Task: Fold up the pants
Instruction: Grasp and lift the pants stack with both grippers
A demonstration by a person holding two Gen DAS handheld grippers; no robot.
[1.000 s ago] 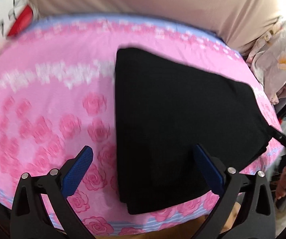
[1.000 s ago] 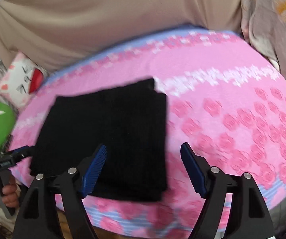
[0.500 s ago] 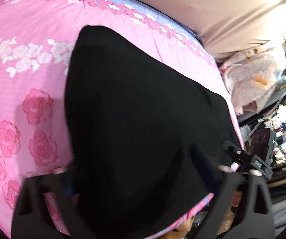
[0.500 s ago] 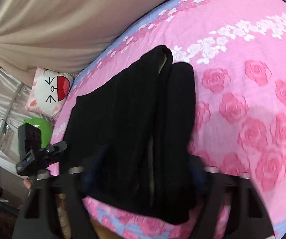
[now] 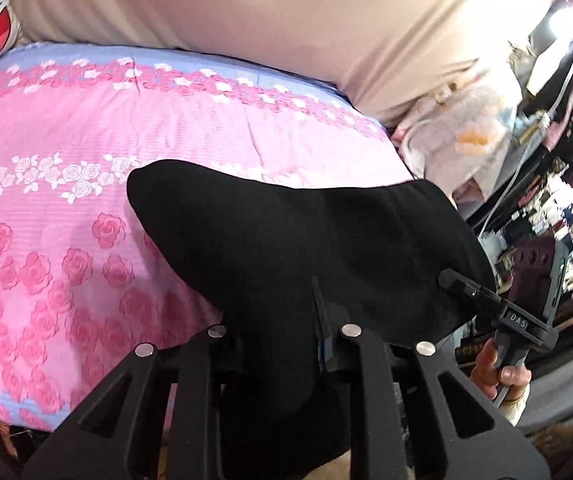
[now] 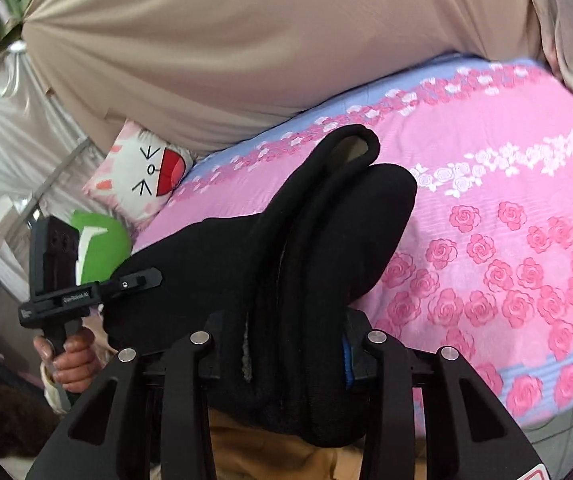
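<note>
The folded black pants (image 5: 302,248) hang lifted above the pink rose bedspread (image 5: 66,184), held at two sides. My left gripper (image 5: 282,344) is shut on one end of the bundle, its jaws buried in the cloth. My right gripper (image 6: 286,348) is shut on the other end of the pants (image 6: 318,248), where several stacked folded layers show. The right gripper also shows in the left wrist view (image 5: 482,296), and the left gripper in the right wrist view (image 6: 134,280), each clamped on the pants.
A beige curtain (image 6: 226,48) hangs behind the bed (image 6: 506,208). A cat-face pillow (image 6: 146,168) and a green object (image 6: 102,240) lie at the bed's left end. Floral bedding (image 5: 454,136) and cluttered shelves stand beyond the right end.
Both grippers went from open above the flat pants to shut on its ends. The bundle has risen off the bedspread and now sags between them.
</note>
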